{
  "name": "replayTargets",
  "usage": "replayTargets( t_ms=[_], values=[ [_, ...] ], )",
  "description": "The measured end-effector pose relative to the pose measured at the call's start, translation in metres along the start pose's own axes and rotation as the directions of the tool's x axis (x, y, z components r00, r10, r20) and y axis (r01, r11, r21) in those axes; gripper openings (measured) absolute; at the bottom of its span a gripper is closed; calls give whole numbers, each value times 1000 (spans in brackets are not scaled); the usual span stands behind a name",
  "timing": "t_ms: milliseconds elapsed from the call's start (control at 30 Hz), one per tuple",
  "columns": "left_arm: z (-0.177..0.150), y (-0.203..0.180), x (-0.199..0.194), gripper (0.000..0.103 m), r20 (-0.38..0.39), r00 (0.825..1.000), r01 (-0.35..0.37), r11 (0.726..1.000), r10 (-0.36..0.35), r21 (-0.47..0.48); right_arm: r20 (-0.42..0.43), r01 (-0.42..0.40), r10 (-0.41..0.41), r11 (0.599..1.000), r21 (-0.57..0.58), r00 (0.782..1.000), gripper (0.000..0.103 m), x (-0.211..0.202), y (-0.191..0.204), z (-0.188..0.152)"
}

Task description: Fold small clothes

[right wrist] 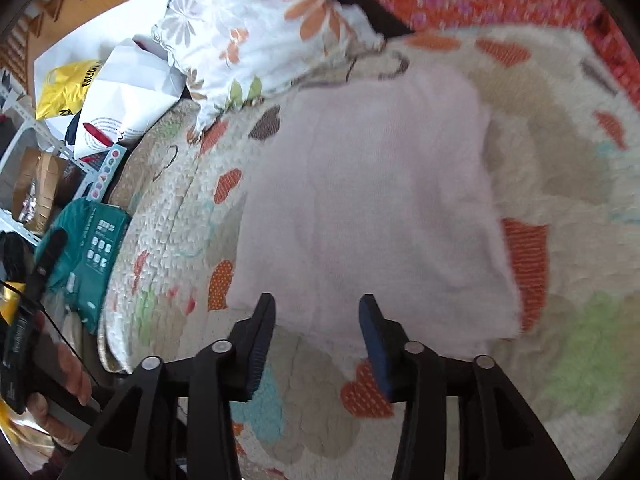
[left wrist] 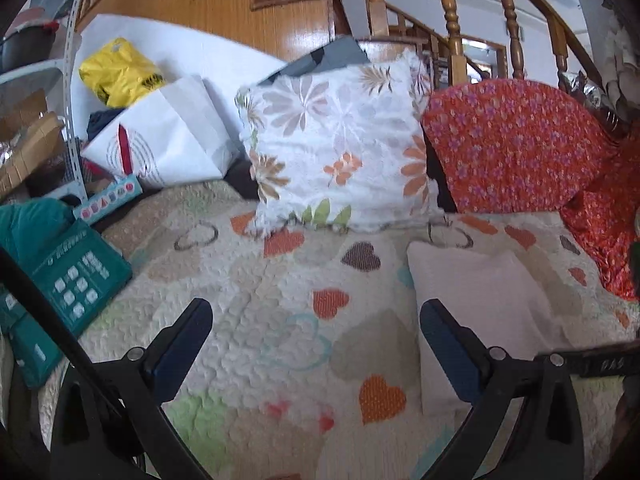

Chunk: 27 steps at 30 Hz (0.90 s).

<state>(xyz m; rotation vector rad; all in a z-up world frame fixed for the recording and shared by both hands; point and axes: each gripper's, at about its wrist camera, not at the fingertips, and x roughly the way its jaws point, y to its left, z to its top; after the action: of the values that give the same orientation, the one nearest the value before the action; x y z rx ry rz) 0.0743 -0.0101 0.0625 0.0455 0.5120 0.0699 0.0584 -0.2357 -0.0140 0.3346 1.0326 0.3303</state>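
A pale pink small garment (right wrist: 372, 200) lies folded flat on the heart-patterned quilt (right wrist: 168, 208). In the left wrist view the pale pink garment (left wrist: 480, 312) lies at the right, on the quilt (left wrist: 280, 320). My right gripper (right wrist: 316, 308) is open and empty, just over the garment's near edge. My left gripper (left wrist: 316, 312) is open and empty above bare quilt, left of the garment.
A floral cushion (left wrist: 340, 144) and a red flowered cloth (left wrist: 520, 144) stand at the back. A white paper bag (left wrist: 168, 136), a yellow bag (left wrist: 116, 72) and teal packages (left wrist: 64, 276) sit at the left. A wooden staircase (left wrist: 280, 8) rises behind.
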Motion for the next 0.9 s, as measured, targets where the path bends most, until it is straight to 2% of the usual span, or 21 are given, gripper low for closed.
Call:
replayTargets(
  t_ms=[100,167,333,567,767,900],
  values=[
    [-16,3,9,103,-114,993,30,999,-35,-40,38,92,-91,996,-22,995,54,-17,4,-2],
    [-22,4,15,103,-161,986,37,998,-45,-55,48,143,-141,989,-26,989,56,-22,5,-1],
    [-33,-1,27,103,-185,983,-13,1000,12,-6,91,249,-245,968,-32,965,58,-27,-4,2],
    [-38,-12,49,103,-256,966,34,999,-35,-9,155,403,-386,911,-91,909,63,-18,0,1],
    [-47,-20,64,103,-298,954,46,999,-41,9,166,426,-411,902,-70,897,63,-13,-10,6],
    [-55,-19,79,103,-356,933,52,999,-49,-2,153,418,-410,908,-24,899,64,-10,-22,10]
  ],
)
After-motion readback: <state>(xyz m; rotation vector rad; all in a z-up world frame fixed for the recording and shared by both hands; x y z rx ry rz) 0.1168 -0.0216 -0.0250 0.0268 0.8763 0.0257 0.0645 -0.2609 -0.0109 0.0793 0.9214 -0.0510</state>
